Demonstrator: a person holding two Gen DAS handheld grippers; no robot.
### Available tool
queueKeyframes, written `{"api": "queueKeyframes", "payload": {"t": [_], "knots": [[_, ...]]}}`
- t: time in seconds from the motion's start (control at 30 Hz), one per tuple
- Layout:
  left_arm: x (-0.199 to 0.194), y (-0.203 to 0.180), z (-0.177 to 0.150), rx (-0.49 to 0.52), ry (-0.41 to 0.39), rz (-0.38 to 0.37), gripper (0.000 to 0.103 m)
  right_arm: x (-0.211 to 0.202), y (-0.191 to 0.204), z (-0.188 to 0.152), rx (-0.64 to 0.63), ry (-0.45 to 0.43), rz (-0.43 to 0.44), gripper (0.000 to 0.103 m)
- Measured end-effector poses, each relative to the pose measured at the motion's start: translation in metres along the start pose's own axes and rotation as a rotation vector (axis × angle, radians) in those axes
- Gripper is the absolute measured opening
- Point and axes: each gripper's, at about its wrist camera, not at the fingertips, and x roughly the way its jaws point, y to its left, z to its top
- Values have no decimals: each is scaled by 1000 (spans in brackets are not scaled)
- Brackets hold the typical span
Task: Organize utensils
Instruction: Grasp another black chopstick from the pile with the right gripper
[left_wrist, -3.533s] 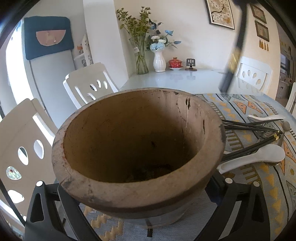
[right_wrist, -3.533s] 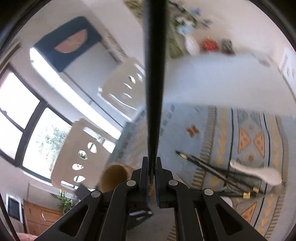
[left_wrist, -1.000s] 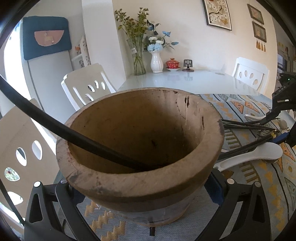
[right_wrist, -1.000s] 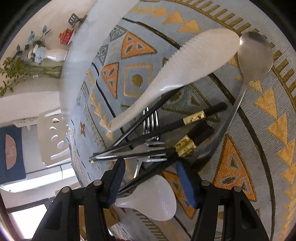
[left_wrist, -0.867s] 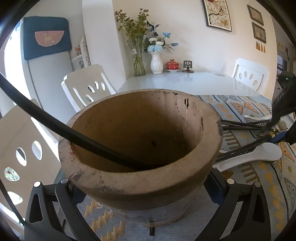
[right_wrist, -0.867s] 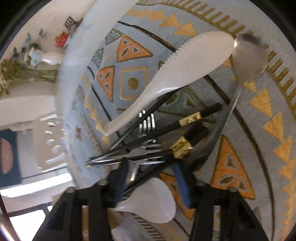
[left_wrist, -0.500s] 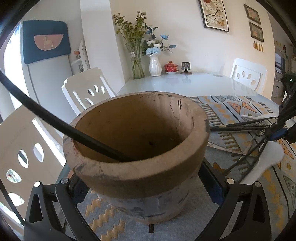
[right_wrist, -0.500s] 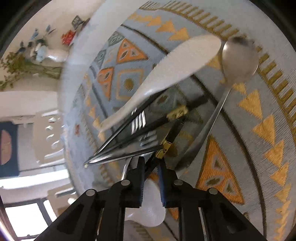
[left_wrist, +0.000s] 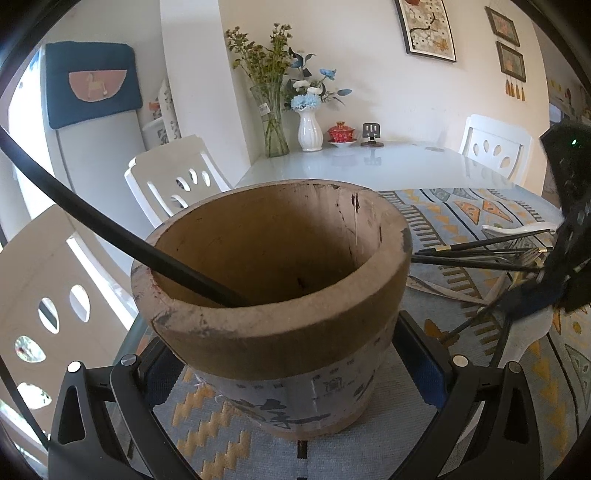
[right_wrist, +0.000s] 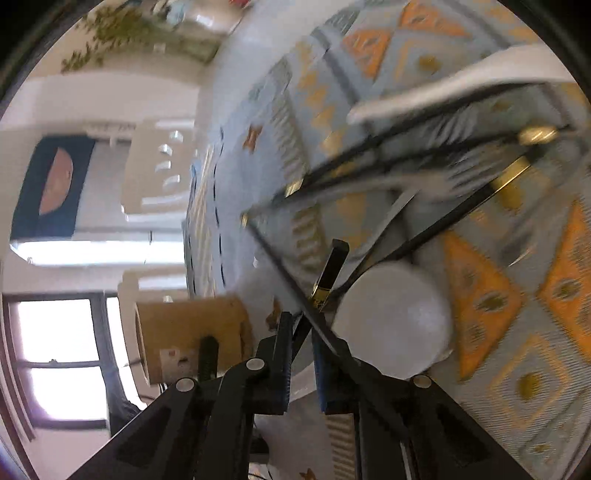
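Right tongs (right_wrist: 301, 334) have just clenched on a black, gold-banded chopstick (right_wrist: 328, 275) above the pile of utensils (right_wrist: 424, 177). Left tongs (left_wrist: 295, 373) grasp the wooden holder (left_wrist: 280, 295) between them, one black chopstick (left_wrist: 110, 229) leaning inside.

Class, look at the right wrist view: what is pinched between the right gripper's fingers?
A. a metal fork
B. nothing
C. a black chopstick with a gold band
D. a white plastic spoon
C: the right gripper is shut on the black chopstick, whose gold-banded end pokes out above its fingers.
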Motion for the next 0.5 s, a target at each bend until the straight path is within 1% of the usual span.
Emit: {"api": "queueKeyframes", "payload": {"t": [0.1,0.17,0.2,0.23,0.27,0.37,0.5], "knots": [[0,0,0,-1,0,-2,102,22,10,-1,-15,29,-40,11],[0,-1,0,-1,2,-2,102,33,16,1,-34,34,-81,11],[1,-1,-1,-1,4,-2,102,35,18,2,-42,31,-83,11],[1,-1,-1,-1,8,-4,102,38,22,5,-53,27,-102,11],[2,0,-1,-1,11,-4,102,44,25,7,-67,32,-139,11],[5,0,-1,-1,24,-8,102,49,27,12,-55,30,-146,11],[7,-1,-1,3,39,-5,102,47,19,11,-45,23,-117,11]]}}
